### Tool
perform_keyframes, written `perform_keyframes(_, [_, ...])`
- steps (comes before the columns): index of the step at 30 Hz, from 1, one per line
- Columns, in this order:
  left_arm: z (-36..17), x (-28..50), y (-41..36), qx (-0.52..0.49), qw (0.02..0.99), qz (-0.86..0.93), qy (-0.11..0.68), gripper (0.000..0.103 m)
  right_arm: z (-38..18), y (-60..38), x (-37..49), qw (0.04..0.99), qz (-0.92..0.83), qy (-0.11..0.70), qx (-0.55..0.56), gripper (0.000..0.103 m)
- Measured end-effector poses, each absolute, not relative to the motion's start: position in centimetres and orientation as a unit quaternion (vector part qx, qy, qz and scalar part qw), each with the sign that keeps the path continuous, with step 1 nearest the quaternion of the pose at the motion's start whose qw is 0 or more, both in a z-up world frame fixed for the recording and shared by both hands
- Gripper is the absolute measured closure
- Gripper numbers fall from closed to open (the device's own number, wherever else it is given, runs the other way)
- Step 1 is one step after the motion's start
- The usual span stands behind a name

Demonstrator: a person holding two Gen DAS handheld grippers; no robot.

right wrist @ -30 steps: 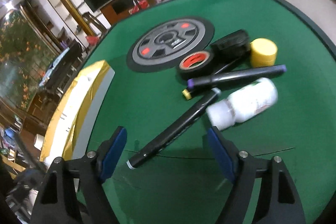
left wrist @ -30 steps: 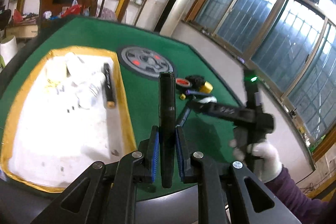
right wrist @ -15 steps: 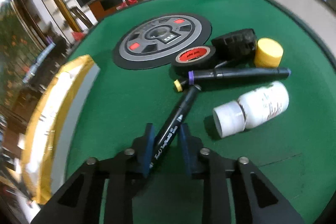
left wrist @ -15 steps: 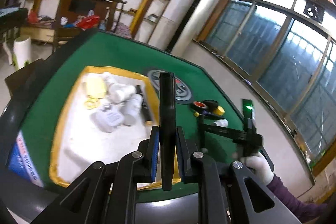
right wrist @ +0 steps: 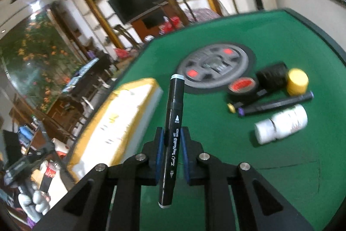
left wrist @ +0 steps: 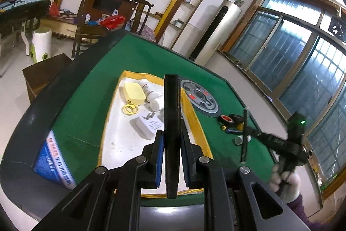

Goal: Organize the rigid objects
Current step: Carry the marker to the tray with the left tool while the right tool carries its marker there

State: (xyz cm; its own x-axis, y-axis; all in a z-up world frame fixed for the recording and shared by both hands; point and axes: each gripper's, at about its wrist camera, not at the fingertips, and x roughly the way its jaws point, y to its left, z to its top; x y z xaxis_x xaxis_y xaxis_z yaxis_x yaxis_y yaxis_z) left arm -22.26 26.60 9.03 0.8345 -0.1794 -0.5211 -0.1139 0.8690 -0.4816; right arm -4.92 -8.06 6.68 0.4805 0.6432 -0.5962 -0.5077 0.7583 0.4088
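My left gripper (left wrist: 172, 133) is shut on a black marker (left wrist: 172, 101), which it holds in the air over the near part of a white tray with a yellow rim (left wrist: 121, 144). In the tray lie a pale yellow box (left wrist: 133, 93), white bottles (left wrist: 151, 94) and a white adapter (left wrist: 144, 125). My right gripper (right wrist: 172, 131) is shut on a second black marker (right wrist: 174, 114), lifted off the green felt (right wrist: 216, 122) and pointing up and away. The left wrist view shows that marker (left wrist: 244, 135) upright at the right.
On the felt to the right lie a red tape roll (right wrist: 242, 88), a black block (right wrist: 272, 74), a yellow cap (right wrist: 297, 81), a purple-tipped marker (right wrist: 276, 104) and a white bottle (right wrist: 281, 125). A round grey dial (right wrist: 216, 67) sits behind them. Gloved hands (left wrist: 285, 179) hold both grippers.
The right gripper closed on the black marker that lay on the felt and raised it. The left gripper drew back from the table with its marker, so more of the tray shows.
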Motion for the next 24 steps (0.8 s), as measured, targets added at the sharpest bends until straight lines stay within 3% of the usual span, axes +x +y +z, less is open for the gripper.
perform_keyframes(8, [8.5,-19.6,27.0,-0.220,0.915,0.013,0.337,0.088,9.4,-2.7,-6.6,0.811,0.425,0.391,0.092,0.088])
perform_keyframes(24, [5.0,-11.7,29.6,-0.225,0.877,0.039,0.422,0.088,4.9,6.6,-6.4,0.763,0.449,0.462,0.057,0.089])
